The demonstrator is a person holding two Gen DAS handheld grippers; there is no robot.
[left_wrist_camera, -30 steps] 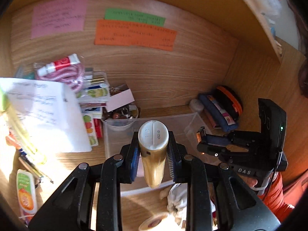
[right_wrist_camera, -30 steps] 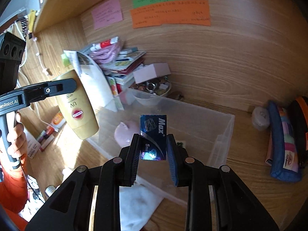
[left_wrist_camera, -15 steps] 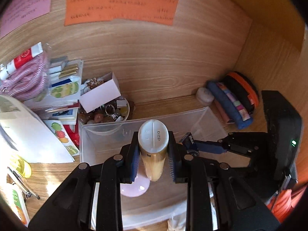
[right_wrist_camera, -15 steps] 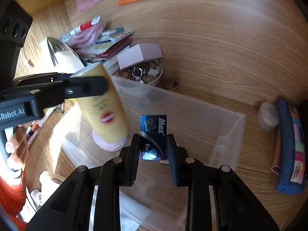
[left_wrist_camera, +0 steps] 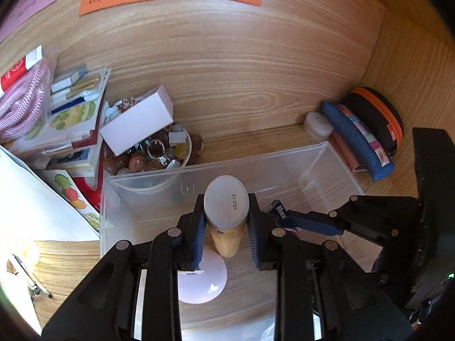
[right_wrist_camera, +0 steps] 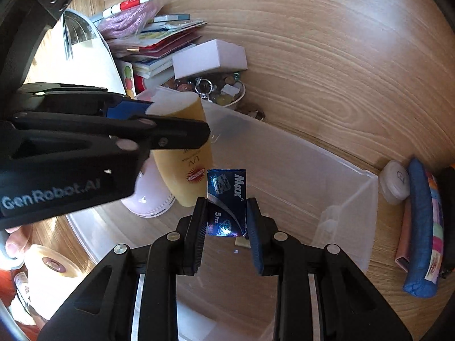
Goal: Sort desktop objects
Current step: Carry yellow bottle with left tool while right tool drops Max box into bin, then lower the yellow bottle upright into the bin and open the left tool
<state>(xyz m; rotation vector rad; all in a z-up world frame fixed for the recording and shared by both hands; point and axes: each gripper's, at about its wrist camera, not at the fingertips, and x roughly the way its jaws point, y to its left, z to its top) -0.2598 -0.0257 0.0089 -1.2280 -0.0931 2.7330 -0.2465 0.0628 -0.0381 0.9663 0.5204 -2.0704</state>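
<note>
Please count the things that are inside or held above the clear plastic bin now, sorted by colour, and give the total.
Yellow: 1, the UV sunscreen bottle in the left gripper
Dark blue: 1, the Max blade packet in the right gripper
Pink: 1, the round pink container on the floor of the clear bin
Total: 3

Translucent smooth plastic bin (left_wrist_camera: 284, 167) on matt wood-grain desk (left_wrist_camera: 256, 142); glossy foil packet (right_wrist_camera: 226, 201).

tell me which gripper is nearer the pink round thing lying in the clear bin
Left. The left gripper, shut on the yellow tube, is right over the pink round thing. The right gripper, shut on the blue Max packet, is further along the clear bin.
</note>
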